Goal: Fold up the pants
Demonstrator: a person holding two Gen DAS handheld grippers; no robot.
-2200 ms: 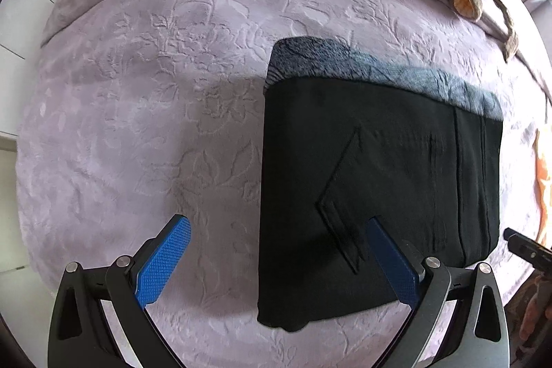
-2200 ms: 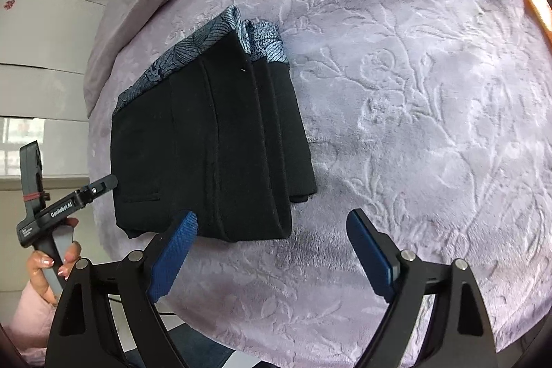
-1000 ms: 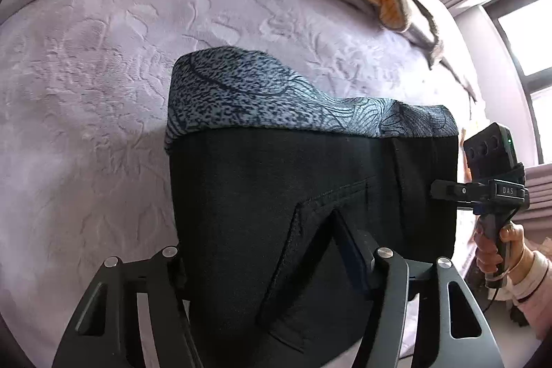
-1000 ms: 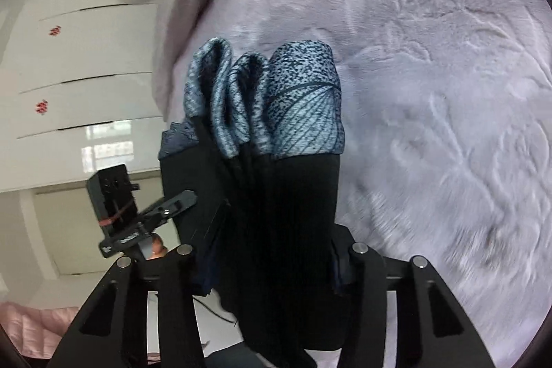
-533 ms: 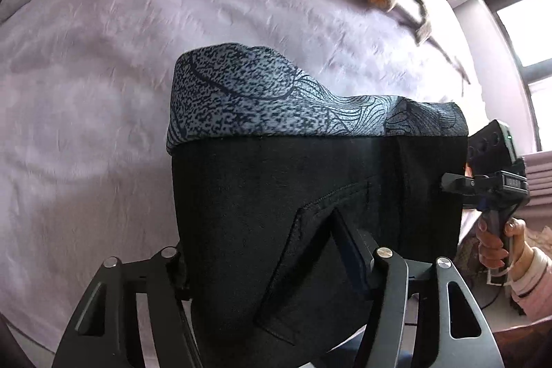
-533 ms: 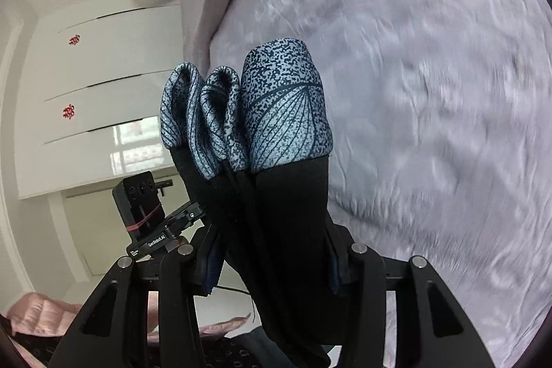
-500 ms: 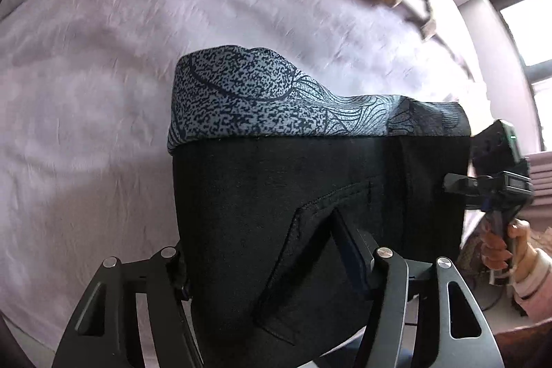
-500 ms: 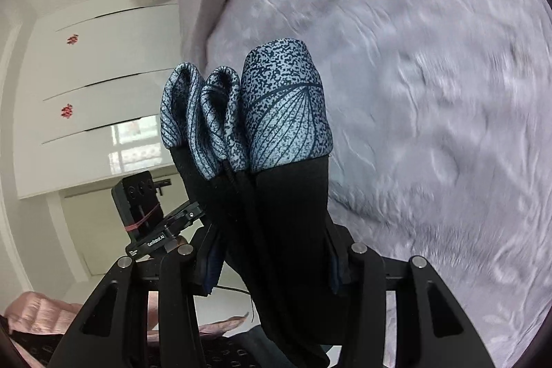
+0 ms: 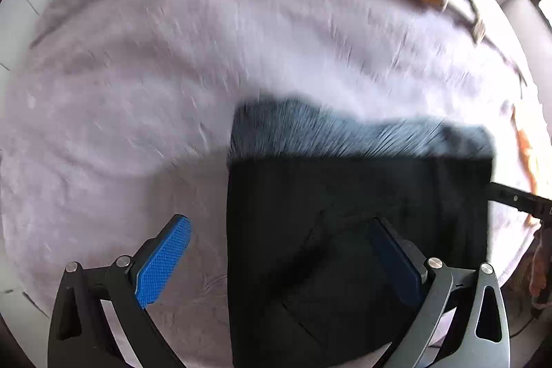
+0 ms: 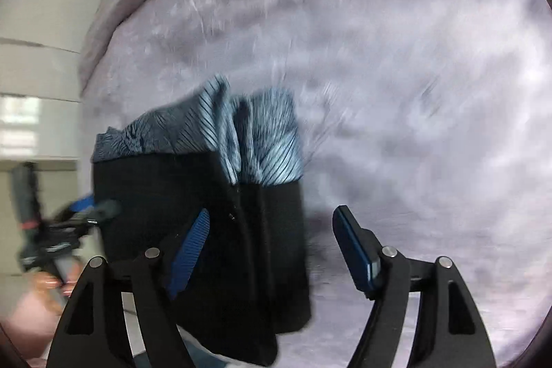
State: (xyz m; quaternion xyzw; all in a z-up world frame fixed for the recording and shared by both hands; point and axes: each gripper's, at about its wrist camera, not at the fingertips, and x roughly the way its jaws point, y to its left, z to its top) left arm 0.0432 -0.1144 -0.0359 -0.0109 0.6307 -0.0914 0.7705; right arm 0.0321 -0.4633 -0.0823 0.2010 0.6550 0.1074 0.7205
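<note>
surface: bed (image 9: 138, 75) under a lilac embossed bedspread, white cupboard doors (image 10: 38, 23) beyond | pants (image 9: 345, 212): folded black bundle with grey-blue patterned cuffs, at the bed's near edge | left gripper (image 9: 279, 261): jaws just opened, released | right gripper (image 10: 272, 250): jaws just opened, released | room: bare bedspread beyond and left of the pants

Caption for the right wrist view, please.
Open right gripper, jaws just opened, above folded black pants on a lilac bedspread.

Black pants (image 9: 358, 230) with a blue-grey line-patterned band lie on a pale lilac embossed bedspread (image 9: 138, 75); blue-padded fingers (image 9: 164, 259).
</note>
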